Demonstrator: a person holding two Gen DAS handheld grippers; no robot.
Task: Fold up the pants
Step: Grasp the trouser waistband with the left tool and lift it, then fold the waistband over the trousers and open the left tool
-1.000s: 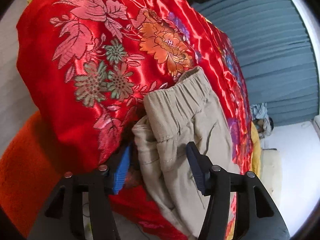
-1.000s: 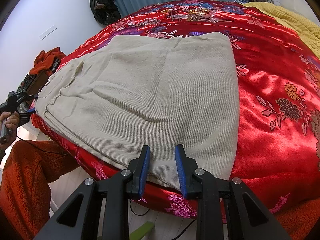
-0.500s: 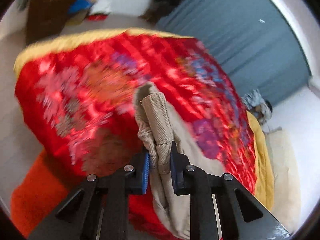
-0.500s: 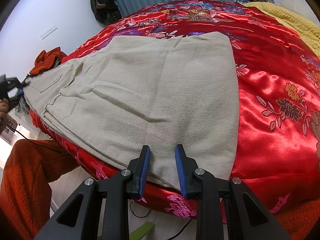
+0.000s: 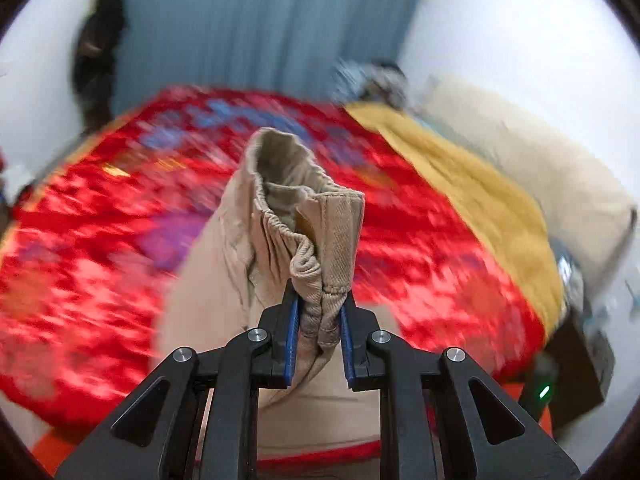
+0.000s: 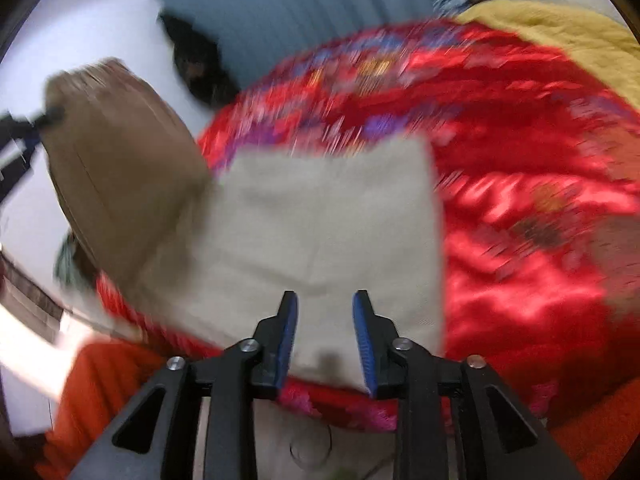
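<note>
The beige pants point(image 6: 320, 232) lie folded flat on the red bedspread point(image 6: 520, 216). My left gripper point(image 5: 318, 320) is shut on the bunched elastic waistband point(image 5: 320, 280) and holds that end up off the bed. In the right wrist view the raised waist end point(image 6: 120, 168) stands up at the left, with the left gripper point(image 6: 44, 116) at its top corner. My right gripper point(image 6: 325, 336) hovers over the near edge of the pants. Its jaws are opening, the cloth lies below them, and the pads press on nothing.
The red satin bedspread point(image 5: 80, 260) covers the bed, with a yellow blanket point(image 5: 472, 184) and a cream pillow point(image 5: 560, 176) on its right. Blue curtains point(image 5: 260, 28) and dark hanging clothes point(image 5: 96, 52) are behind. Orange fleece point(image 6: 104, 384) shows at the near edge.
The left gripper closed on the waistband, rolled, and swung it up and over the bed. The right gripper rose slightly and its jaws widened.
</note>
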